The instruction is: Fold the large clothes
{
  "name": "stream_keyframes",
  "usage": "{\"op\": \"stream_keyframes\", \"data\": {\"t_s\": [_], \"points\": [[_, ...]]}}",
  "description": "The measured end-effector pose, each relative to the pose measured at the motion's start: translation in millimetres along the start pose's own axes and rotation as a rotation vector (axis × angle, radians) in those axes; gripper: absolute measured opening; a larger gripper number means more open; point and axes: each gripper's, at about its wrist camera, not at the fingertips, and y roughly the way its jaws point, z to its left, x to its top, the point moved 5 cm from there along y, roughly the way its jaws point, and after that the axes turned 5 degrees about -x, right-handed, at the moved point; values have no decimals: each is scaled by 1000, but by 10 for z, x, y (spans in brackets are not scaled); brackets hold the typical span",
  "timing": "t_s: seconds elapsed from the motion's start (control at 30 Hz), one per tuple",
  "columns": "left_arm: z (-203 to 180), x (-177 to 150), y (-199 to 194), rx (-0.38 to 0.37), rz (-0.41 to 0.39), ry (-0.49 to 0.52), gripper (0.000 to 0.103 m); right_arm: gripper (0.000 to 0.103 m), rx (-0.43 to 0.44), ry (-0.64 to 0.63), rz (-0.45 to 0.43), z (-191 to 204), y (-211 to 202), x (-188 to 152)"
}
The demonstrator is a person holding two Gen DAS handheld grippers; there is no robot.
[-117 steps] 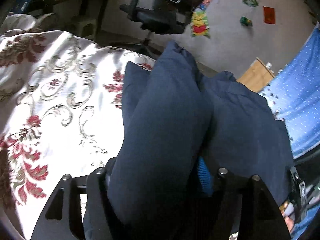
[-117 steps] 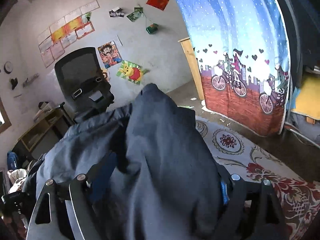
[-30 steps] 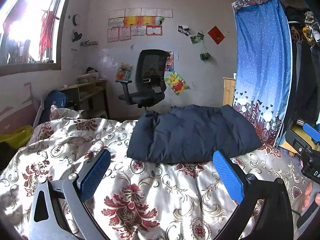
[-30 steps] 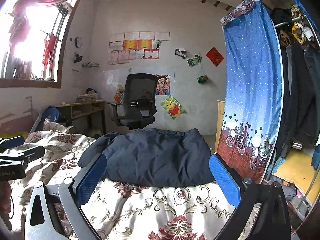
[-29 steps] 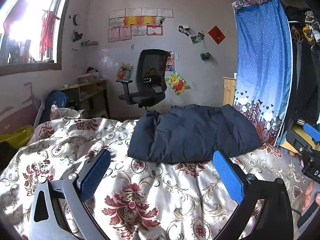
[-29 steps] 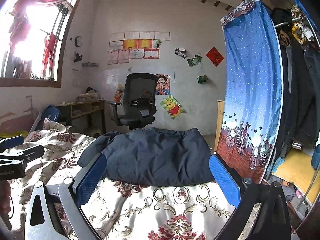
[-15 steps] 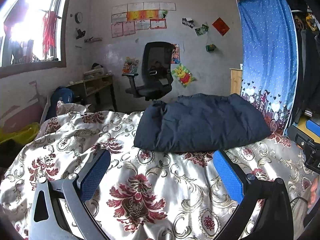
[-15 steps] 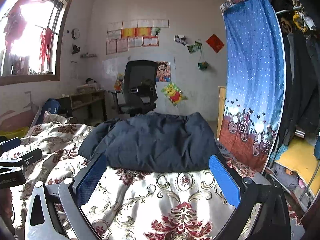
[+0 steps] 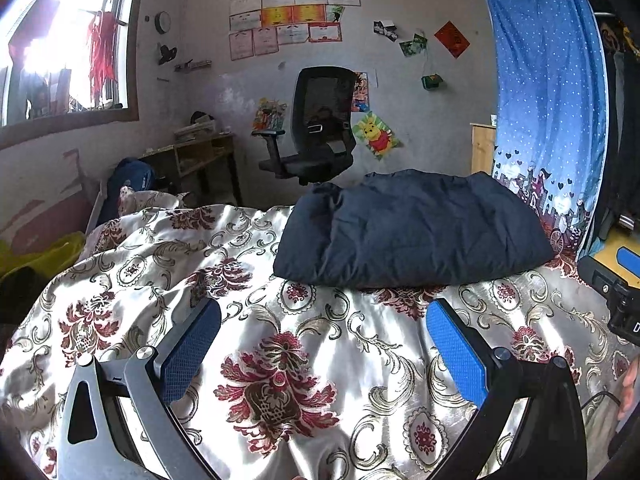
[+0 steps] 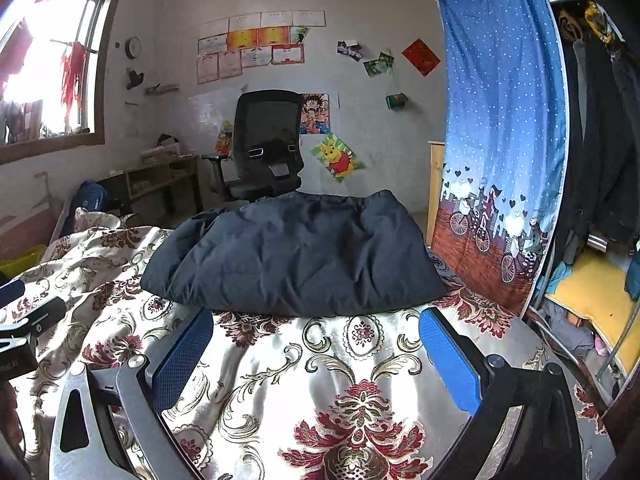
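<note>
The dark blue puffy jacket (image 9: 408,228) lies folded in the middle of the frame, on the flowery bedspread (image 9: 304,344). It looks soft, light and slippery; grab thick edges. The left gripper (image 9: 324,348) and right gripper (image 10: 316,352) are wide apart, holding nothing.

Premises: a lived-in bedroom in a home. Evidence: bed with floral bedspread (image 9: 304,360), desk (image 9: 192,156) and office chair (image 9: 316,128) against the far wall, cartoon posters (image 10: 336,158), certificates (image 10: 256,48), clothes hanging behind a blue curtain (image 10: 500,140)
</note>
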Motion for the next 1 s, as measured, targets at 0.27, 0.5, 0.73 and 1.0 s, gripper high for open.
{"op": "stream_keyframes", "data": {"t_s": [0.27,0.5,0.73,1.0], "points": [[-12,5,-9,0,-2,7,101,103,3,-9,-5,19,-8,-1],[-13,1,-10,0,-2,8,101,103,5,-9,-4,13,-5,-2],[-22,-2,-17,0,-5,9,101,103,5,-9,-4,10,-3,-2],[-26,-3,-17,1,-5,10,101,103,5,-8,-4,10,-5,-2]]}}
